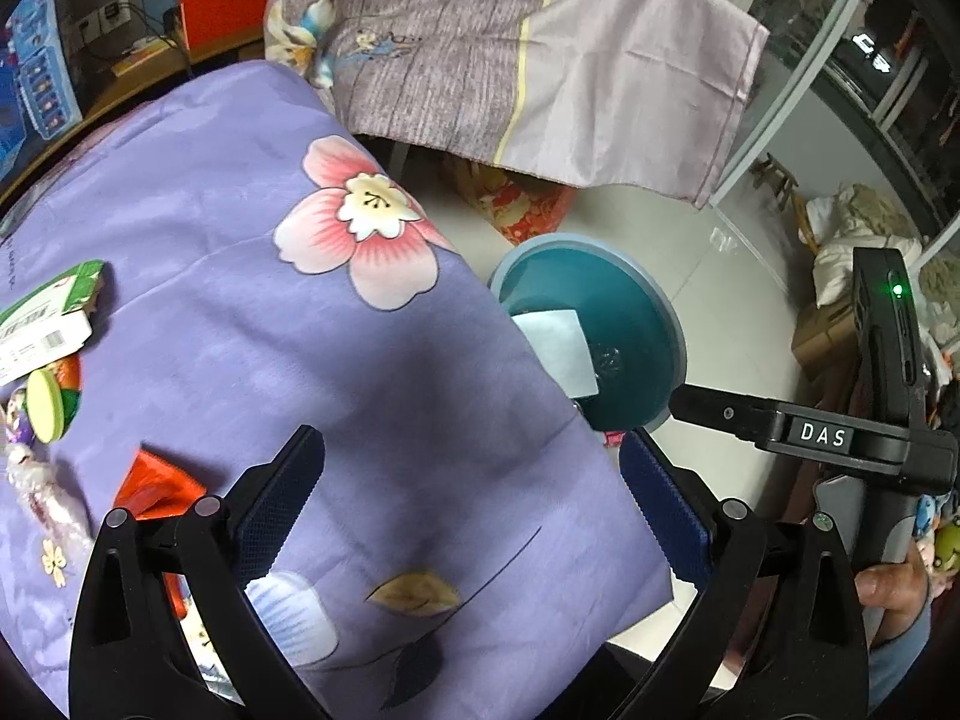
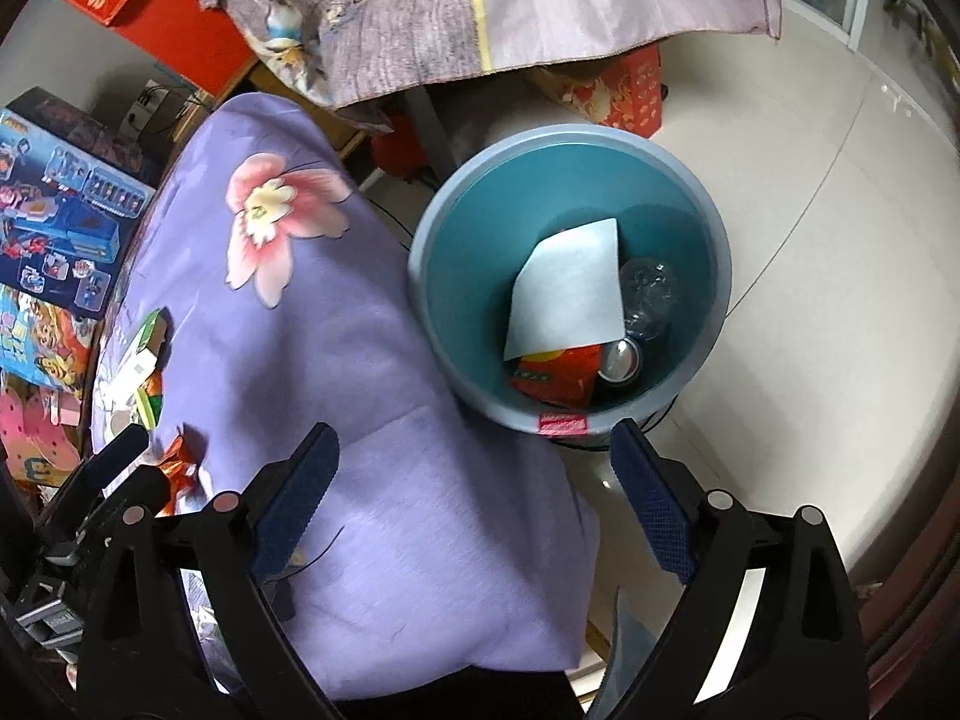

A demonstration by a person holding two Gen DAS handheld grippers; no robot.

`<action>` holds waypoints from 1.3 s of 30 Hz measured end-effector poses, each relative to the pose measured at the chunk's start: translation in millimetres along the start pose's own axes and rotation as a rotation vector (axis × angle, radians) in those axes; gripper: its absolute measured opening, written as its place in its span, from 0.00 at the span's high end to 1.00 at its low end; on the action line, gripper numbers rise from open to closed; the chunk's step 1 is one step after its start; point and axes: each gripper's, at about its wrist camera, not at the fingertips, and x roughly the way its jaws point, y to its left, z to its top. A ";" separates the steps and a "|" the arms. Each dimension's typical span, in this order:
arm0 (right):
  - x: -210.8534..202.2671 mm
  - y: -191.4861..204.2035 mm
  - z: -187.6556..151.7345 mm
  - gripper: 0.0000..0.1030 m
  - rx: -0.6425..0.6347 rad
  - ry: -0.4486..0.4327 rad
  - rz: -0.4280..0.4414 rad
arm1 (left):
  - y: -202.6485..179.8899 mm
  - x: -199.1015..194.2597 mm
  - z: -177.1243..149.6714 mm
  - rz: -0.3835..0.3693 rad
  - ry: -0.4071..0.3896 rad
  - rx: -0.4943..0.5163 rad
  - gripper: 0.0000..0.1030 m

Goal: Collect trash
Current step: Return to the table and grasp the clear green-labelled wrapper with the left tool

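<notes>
A teal trash bin [image 2: 714, 276] stands on the floor beside the table; it also shows in the left wrist view [image 1: 666, 324]. Inside lie a white paper sheet [image 2: 570, 294], a red packet [image 2: 558, 375], a can [image 2: 621, 360] and clear crumpled plastic [image 2: 651, 294]. My right gripper [image 2: 474, 486] is open and empty, above the table edge near the bin. My left gripper [image 1: 471, 483] is open and empty over the purple floral cloth [image 1: 360, 396]. On the cloth lie an orange wrapper [image 1: 159, 483], a green-white carton [image 1: 45, 315], a round green-yellow piece [image 1: 51, 405] and a clear wrapper [image 1: 42, 489].
A mauve cloth [image 1: 510, 60] hangs over furniture behind the table. Red boxes [image 2: 630, 90] sit on the tiled floor [image 2: 810, 210] behind the bin. Colourful toy boxes [image 2: 66, 210] stand left of the table. The right gripper's body [image 1: 840, 438] shows in the left wrist view.
</notes>
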 end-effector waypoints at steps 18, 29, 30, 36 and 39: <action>5.1 100.8 -68.9 0.15 -0.150 0.063 0.029 | 80.7 -69.6 -89.0 0.089 -0.048 -0.056 0.04; 17.5 136.7 -103.2 0.15 -0.225 0.118 0.041 | 122.5 -74.2 -154.5 0.110 0.018 -0.133 0.04; 18.4 138.0 -104.7 0.15 -0.228 0.121 0.040 | 123.6 -73.2 -159.0 0.110 0.026 -0.135 0.04; 26.4 144.6 -112.1 0.15 -0.245 0.144 0.024 | 129.4 -51.0 -188.1 0.100 0.112 -0.129 0.04; 30.9 147.0 -113.7 0.15 -0.251 0.155 0.014 | 130.5 -41.8 -197.5 0.089 0.141 -0.117 0.04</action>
